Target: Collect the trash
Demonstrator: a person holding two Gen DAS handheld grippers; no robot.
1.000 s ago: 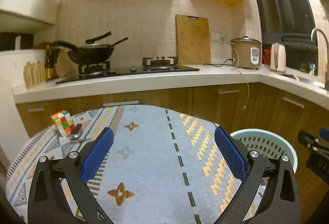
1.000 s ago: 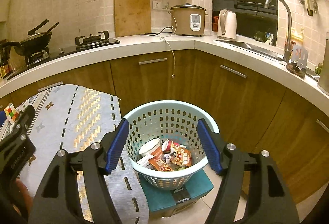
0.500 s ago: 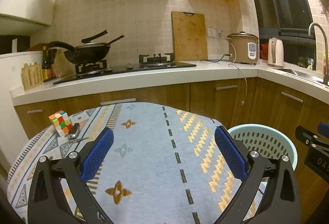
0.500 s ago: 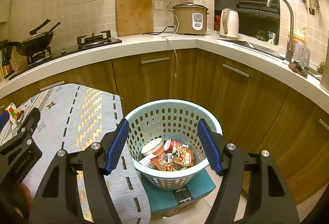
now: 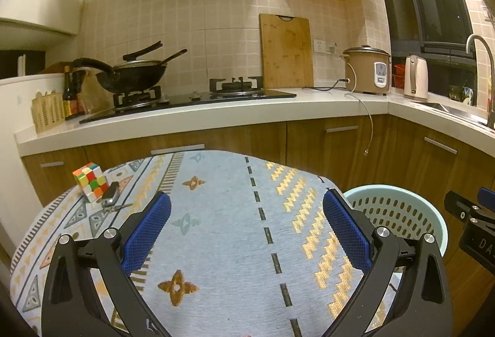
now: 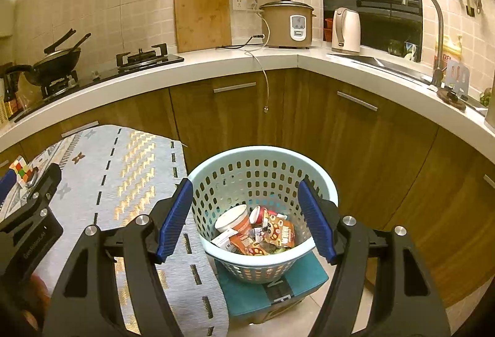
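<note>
The left gripper (image 5: 246, 227) hangs over a round table draped in a pale blue woven cloth (image 5: 222, 232) with gold zigzags, dashed black lines and brown star motifs; its blue, dimpled rubber pads stand wide apart with nothing between them. Near the cloth's far left edge sit a multicoloured puzzle cube (image 5: 89, 181) and, just beside it, a dark key fob with keys (image 5: 111, 199). The right gripper (image 6: 246, 218) hovers above a round, pale mint plastic basket (image 6: 263, 156) with perforated walls, its blue pads likewise spread and empty, framing the basket's mouth. Inside, the trash (image 6: 256, 233) lies heaped on the bottom: a white-rimmed paper cup tipped on its side, crinkled orange snack wrappers and small cartons. The basket rests on a teal cardboard box (image 6: 275, 293) on the floor, just beside the table's hanging cloth and near the wood-grain cabinets (image 6: 355, 136).
</note>
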